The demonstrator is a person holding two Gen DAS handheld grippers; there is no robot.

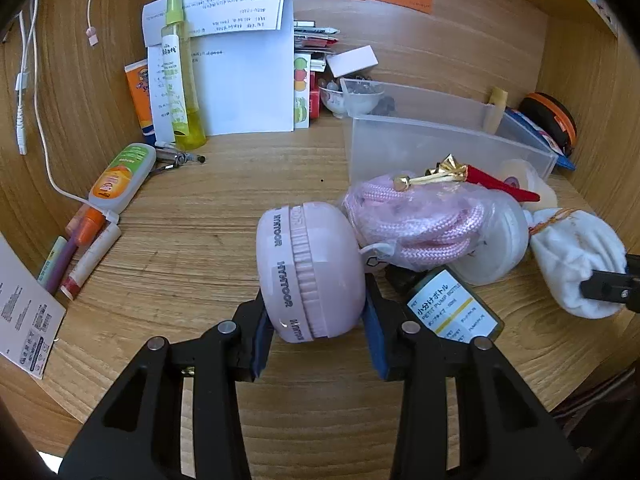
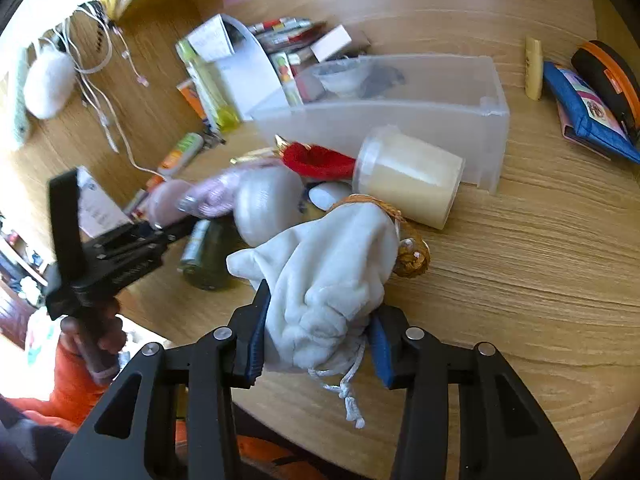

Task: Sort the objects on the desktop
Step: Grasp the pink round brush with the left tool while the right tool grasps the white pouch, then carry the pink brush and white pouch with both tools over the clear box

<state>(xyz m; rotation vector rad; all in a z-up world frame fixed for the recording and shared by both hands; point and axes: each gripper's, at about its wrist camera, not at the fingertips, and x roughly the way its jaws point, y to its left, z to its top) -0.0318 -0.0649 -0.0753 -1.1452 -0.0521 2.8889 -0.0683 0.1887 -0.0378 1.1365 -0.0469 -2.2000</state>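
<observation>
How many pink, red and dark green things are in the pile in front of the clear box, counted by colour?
Pink: 2, the round case and the bagged rope
Red: 1, the tassel
Dark green: 1, the pump bottle
Total: 4
</observation>
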